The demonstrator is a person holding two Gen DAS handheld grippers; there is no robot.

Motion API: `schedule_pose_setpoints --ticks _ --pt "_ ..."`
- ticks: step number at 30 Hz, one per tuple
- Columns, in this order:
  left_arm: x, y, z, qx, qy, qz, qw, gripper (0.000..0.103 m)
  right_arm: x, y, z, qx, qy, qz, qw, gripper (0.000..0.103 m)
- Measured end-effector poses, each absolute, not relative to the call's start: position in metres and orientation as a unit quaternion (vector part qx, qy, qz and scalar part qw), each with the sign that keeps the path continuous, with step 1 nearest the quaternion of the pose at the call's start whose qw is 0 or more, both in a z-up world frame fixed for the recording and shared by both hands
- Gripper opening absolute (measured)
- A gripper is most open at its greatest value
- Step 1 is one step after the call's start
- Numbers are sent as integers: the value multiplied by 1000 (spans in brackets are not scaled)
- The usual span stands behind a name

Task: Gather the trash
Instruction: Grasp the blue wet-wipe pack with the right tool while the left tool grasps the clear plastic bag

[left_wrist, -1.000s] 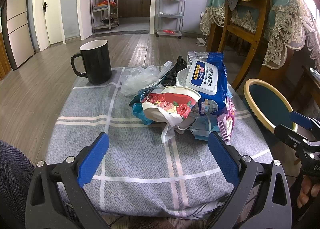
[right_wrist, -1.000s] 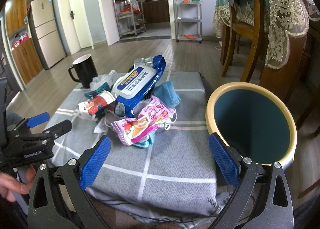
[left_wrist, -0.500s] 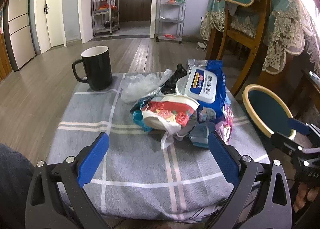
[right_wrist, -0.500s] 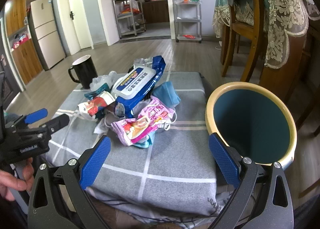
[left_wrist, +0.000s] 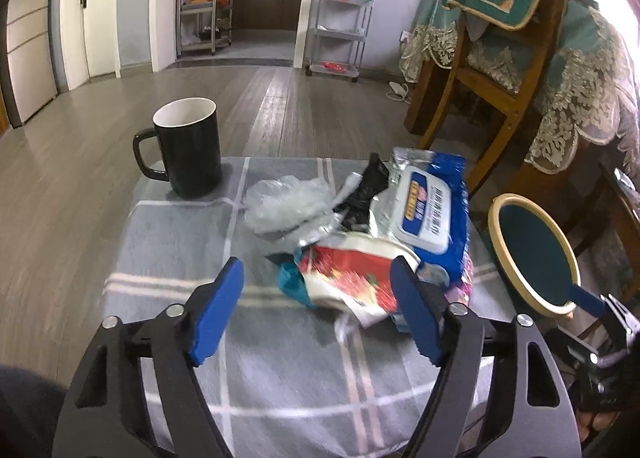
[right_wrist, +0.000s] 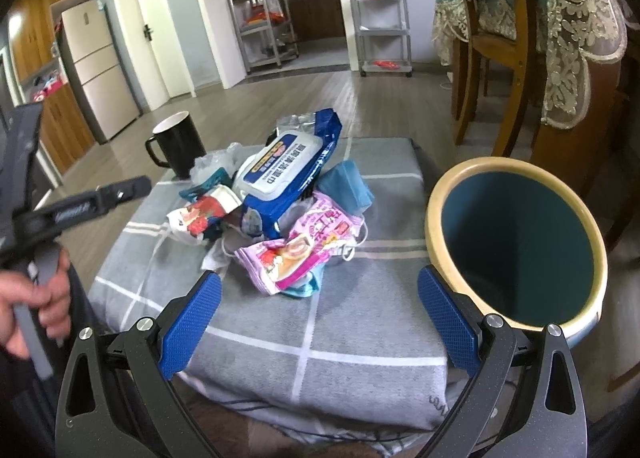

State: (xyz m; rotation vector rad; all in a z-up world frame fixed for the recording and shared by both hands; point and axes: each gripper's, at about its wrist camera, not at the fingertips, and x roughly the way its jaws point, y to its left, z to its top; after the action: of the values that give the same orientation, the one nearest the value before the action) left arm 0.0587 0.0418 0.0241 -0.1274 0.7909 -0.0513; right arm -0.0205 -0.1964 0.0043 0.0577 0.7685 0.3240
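The left gripper (left_wrist: 316,298) is closing, its blue pads on either side of the near edge of the trash pile (left_wrist: 360,238); the red-flowered wrapper (left_wrist: 352,278) lies between them, though the pads do not press on it yet (the frame is blurred there). The right gripper (right_wrist: 320,318) stands wide with nothing between its pads, low over the near part of the grey checked cloth (right_wrist: 320,358), short of the pile.

From the right wrist, the pile sits mid-cloth just ahead: a pink wrapper (right_wrist: 300,250) nearest, a blue wipes pack (right_wrist: 288,174) leaning on top, a teal mask (right_wrist: 344,186) behind. A clear plastic bag (left_wrist: 284,202) lies on the pile's far left side. The bin (right_wrist: 516,242), cream-rimmed and dark teal inside, stands just beside the cloth's right edge, close to the right gripper's right pad. A black mug (left_wrist: 188,146) stands upright at the cloth's far left corner, apart from the pile.
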Motion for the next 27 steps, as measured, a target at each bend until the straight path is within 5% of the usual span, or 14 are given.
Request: schedule_pose_setpoints --ticks 17,27 --pt "186 83 -22 -103 459 -70 880 65 12 -189 4 59 388 166 905 98" --pt "206 94 -49 -148 480 -84 861 54 84 -201 -5 189 405 185 875 93"
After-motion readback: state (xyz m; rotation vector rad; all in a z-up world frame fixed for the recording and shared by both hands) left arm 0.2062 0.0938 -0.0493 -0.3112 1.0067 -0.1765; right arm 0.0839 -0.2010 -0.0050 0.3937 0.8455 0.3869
